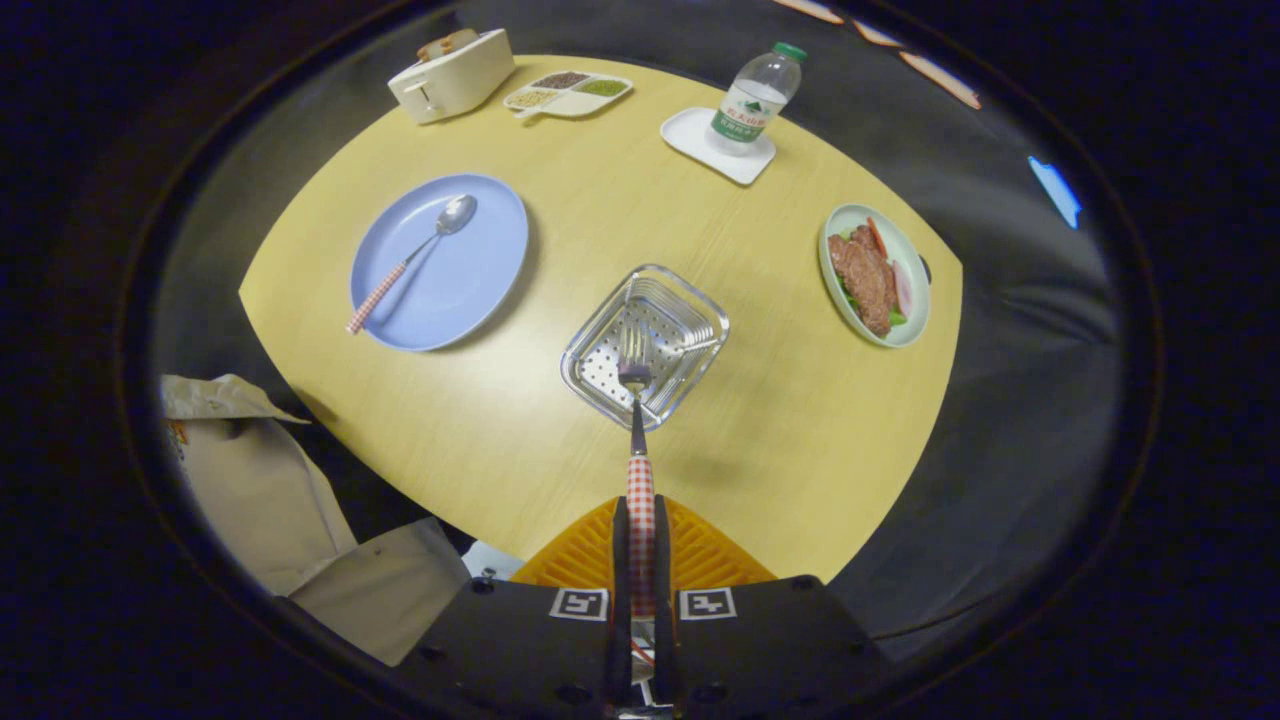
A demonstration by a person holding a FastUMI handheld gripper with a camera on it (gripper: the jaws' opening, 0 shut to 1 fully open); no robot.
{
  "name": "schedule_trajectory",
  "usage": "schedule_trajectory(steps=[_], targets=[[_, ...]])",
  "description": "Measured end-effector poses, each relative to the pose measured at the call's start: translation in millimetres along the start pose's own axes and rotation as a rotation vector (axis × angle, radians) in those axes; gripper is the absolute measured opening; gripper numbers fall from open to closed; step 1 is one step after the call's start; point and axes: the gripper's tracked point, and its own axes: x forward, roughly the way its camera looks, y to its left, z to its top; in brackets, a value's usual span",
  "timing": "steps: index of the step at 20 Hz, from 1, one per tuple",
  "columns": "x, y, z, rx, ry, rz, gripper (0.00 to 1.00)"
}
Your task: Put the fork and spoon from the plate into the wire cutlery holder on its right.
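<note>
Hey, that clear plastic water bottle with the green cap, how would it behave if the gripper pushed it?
The clear plastic water bottle stands tall and narrow on a small white tray, so a high push would probably tip it. Being round, it would likely roll afterwards. The gripper is shut on the checked-handled fork.

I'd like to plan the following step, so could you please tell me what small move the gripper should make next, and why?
Probably lower the fork into the wire cutlery holder and only then open. The gripper has its fingers closed on the fork's checked handle, with the tines hanging over the holder, seemingly above it. The spoon lies on the blue plate, so it comes afterwards.
</note>
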Motion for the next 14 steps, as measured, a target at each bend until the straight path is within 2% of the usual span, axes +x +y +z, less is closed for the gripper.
schedule_trajectory(steps=[5, 14], targets=[[16.5, -2.1, 7.3, -0.029, 0.096, 0.026, 0.12], [32.5, 1.7, 23.3, -0.029, 0.150, 0.040, 0.12]])
